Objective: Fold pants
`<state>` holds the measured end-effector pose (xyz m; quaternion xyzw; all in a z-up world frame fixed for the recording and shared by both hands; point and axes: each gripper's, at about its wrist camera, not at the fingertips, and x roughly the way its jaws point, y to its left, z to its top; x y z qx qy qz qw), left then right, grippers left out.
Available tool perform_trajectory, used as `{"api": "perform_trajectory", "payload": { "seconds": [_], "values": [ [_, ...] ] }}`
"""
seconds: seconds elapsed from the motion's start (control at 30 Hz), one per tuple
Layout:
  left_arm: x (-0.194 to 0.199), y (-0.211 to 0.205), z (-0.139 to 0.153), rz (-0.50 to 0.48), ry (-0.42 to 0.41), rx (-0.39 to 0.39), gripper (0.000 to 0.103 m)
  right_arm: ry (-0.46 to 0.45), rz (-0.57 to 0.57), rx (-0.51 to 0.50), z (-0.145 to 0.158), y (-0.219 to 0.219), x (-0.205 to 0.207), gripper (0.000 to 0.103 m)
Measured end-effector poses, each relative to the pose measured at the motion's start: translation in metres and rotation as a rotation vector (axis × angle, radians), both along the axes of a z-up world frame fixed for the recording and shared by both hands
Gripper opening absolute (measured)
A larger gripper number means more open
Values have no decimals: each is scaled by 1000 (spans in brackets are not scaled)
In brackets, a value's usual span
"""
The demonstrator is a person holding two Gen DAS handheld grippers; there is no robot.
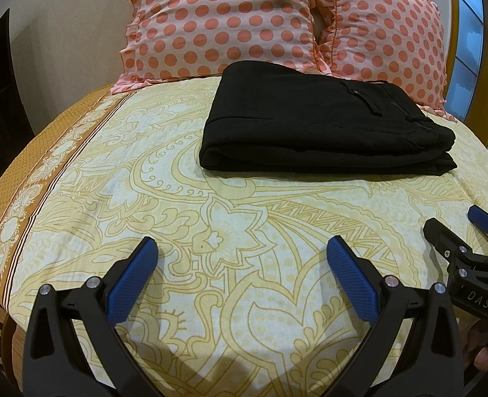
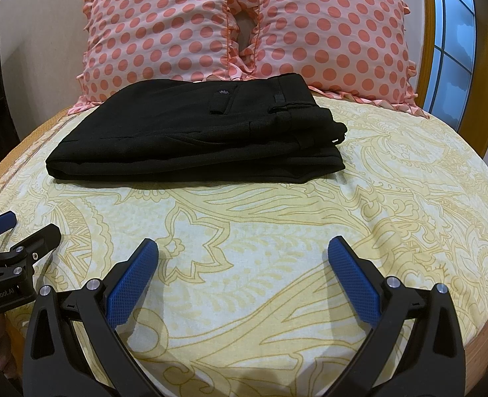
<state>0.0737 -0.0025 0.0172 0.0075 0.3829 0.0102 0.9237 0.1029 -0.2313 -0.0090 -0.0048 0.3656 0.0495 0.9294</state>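
The left tool (image 1: pixel 242 278) hovers over the bed sheet (image 1: pixel 144 178) with its blue pads spread wide and nothing between them. The right tool (image 2: pixel 243 278) is spread just as wide and is equally empty, hanging beside the left one on the near side of the pants (image 2: pixel 197 132), well apart from them. Neither tool touches the cloth.

The pants lie as a compact black bundle on the bed, several layers stacked, with the waistband and a buttoned back pocket (image 2: pixel 222 99) on top. The far edge of the bundle is close to the two polka-dot pillows (image 2: pixel 244 23); whether it touches them I cannot tell.

By the look of it the folding is done or very nearly so, and the risk from here is undoing it. The corner on the waistband side sits a little loose, with the layers stepped rather than flush, so a tool brushing or nudging that side could let the top layer slide off. Pinching only the upper layer to tidy it would likely drag the stack open. The soft sheet may also wrinkle under the bundle if it is pushed.
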Motion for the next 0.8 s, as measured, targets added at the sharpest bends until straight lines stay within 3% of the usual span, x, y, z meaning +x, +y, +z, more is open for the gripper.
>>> {"api": "perform_trajectory", "payload": {
  "seconds": [0.8],
  "values": [
    [0, -1, -2, 1, 17, -1, 101, -2, -2, 0, 0, 1, 0, 102]
  ]
}}
